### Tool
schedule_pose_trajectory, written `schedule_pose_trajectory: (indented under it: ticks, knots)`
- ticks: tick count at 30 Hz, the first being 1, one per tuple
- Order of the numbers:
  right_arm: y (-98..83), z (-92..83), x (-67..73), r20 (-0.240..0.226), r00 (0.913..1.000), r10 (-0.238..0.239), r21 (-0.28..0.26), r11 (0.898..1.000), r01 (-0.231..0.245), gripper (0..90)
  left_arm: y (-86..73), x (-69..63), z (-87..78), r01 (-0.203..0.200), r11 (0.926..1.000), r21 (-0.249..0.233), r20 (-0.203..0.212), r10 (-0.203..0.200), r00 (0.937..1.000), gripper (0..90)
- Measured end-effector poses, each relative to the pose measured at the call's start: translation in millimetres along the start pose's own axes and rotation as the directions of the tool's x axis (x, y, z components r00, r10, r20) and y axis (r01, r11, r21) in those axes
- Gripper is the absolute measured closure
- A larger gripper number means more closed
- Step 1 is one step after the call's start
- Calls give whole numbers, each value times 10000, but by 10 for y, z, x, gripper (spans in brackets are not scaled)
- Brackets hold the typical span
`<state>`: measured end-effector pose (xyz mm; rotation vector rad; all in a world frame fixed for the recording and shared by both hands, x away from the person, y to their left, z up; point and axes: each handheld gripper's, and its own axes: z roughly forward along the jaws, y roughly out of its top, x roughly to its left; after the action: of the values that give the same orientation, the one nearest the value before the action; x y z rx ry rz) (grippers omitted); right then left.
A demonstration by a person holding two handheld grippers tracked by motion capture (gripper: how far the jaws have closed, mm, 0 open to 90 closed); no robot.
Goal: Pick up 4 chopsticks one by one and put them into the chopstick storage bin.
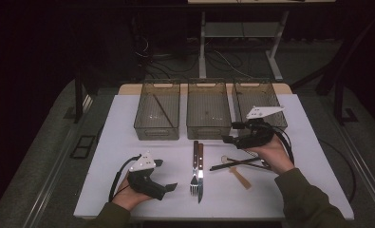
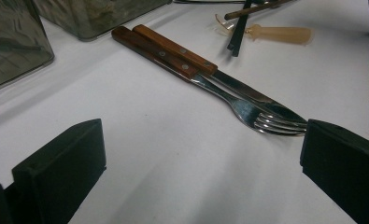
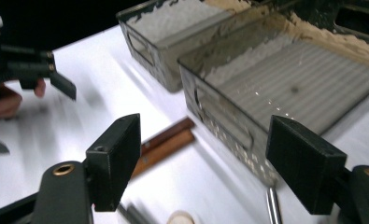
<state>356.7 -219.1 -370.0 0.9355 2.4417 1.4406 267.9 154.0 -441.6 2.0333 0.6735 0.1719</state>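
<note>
From above, the right gripper (image 1: 230, 133) hovers released before the middle smoky plastic bin (image 1: 208, 109), with the black chopsticks (image 1: 235, 163) near its hand. The left gripper (image 2: 203, 163) view adds steel fork tines (image 2: 278, 122) beside its released jaws.

- No text, label, brand, number or sign can be read in the high view or in either gripper view.
</note>
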Motion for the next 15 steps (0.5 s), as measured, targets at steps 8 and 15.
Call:
schedule_pose_trajectory:
  ticks: [8,15]
  knots:
    - [-280,-205,-7,170,9998,72,290,9996,-77,259,2,-1,-2,4,10000,1,-2,-4,10000,0]
    - [-478,-434,-52,387,9990,241,415,9988,-257,281,1,1,-21,33,10000,-51,-58,-33,10000,0]
